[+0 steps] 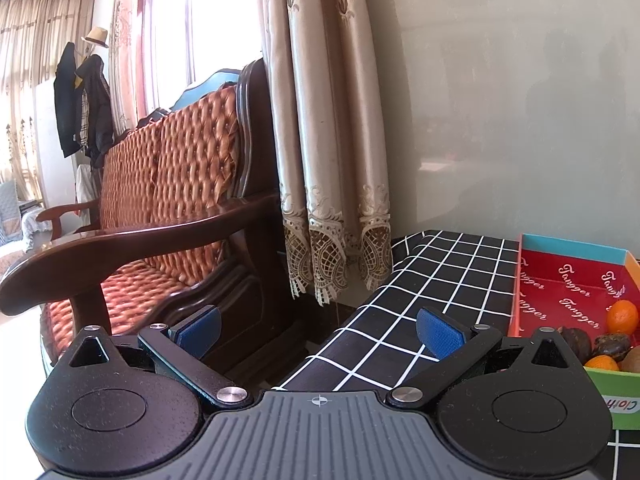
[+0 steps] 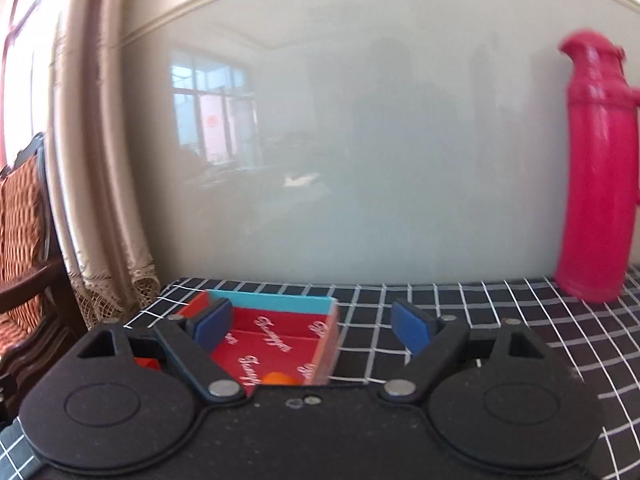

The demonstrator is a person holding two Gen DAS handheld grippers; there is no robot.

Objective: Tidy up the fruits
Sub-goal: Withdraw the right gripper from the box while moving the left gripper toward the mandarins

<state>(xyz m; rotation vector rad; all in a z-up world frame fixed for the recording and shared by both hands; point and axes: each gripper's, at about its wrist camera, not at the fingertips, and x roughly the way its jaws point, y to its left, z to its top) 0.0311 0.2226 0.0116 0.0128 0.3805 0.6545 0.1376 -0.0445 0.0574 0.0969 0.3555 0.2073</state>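
While both views hold level over the checked table (image 1: 452, 280), I find my left tool (image 1: 320, 334) spread apart and empty, aimed past the table edge toward a wooden sofa (image 1: 168, 208). The red box (image 1: 568, 280) sits to its right, holding an orange (image 1: 622, 316) and dark fruits (image 1: 610, 346). My right tool (image 2: 312, 326) is likewise apart and empty above that box (image 2: 272, 332); a pink flask (image 2: 596, 172) stands upright well right.

Sunlit window (image 1: 172, 32); beige curtains (image 1: 320, 120)
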